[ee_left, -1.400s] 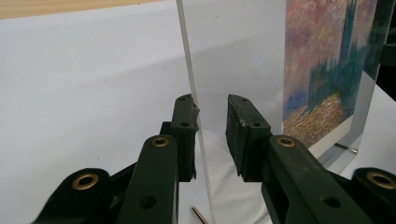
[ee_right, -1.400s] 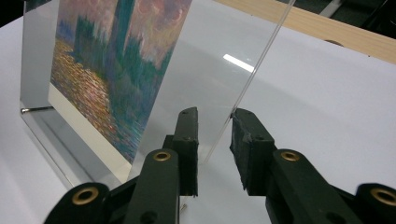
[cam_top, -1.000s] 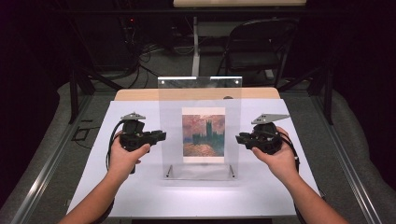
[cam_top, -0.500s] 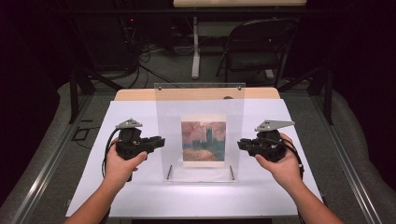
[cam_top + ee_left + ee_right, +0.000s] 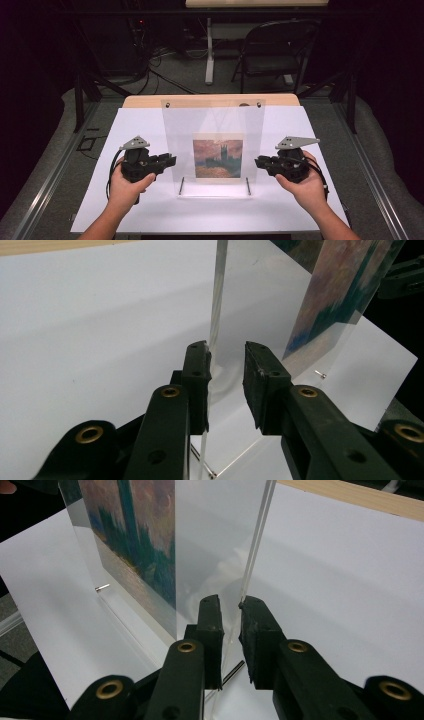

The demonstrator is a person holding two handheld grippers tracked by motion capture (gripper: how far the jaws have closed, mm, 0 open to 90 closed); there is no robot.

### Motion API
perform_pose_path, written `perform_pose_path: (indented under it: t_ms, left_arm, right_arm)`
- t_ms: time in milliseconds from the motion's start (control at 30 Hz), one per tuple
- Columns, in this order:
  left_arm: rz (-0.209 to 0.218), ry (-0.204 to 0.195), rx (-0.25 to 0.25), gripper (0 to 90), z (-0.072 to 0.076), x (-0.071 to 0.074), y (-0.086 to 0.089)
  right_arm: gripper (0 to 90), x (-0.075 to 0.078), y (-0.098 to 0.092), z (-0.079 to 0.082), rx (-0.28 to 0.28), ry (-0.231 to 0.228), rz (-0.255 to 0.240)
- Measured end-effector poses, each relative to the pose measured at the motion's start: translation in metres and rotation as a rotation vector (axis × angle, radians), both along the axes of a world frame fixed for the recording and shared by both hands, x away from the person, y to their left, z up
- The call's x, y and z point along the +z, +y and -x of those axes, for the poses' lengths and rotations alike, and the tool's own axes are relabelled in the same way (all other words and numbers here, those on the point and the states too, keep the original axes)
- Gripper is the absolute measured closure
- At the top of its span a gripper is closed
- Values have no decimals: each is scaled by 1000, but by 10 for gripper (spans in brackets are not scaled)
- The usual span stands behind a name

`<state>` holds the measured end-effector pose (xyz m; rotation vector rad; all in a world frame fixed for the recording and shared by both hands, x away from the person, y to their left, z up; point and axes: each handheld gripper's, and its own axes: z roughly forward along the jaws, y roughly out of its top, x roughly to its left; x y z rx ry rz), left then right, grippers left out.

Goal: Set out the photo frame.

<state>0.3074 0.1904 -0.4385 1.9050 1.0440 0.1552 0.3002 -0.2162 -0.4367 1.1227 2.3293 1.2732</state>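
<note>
From the high view, a clear acrylic frame holding a painted print stands upright mid-tabletop, left gripper and right gripper at its side edges. Left gripper view: jaws apart, straddling the panel edge. Right gripper view: jaws narrowly apart around the opposite edge.

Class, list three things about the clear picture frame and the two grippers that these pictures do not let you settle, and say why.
1. Whether the left gripper grips the acrylic frame: left gripper view, the clear edge blurs against one finger.
2. The same for the right gripper: right gripper view, the glassy edge hides contact.
3. Fine detail of the painting: high view too small, gripper views crop it at the top edge.
</note>
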Motion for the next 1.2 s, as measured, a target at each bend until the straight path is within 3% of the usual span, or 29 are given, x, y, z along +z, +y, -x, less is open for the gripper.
perform_pose_path:
  t_ms: [300,500,800,1000,1200]
  left_arm:
    - [5,-1,-2,677,12,-2,-2]
    - [12,16,-2,667,11,-4,-1]
    - [15,29,10,616,11,-3,2]
    - [19,11,30,531,18,-5,9]
    - [32,-16,45,466,32,-12,22]
  right_arm:
    - [779,-4,-1,12,11,2,-24]
    - [772,-6,-1,14,8,2,-10]
    - [735,-6,0,13,11,20,-30]
    - [623,-6,-4,16,10,9,-44]
    - [518,-14,-18,27,-34,-23,-90]
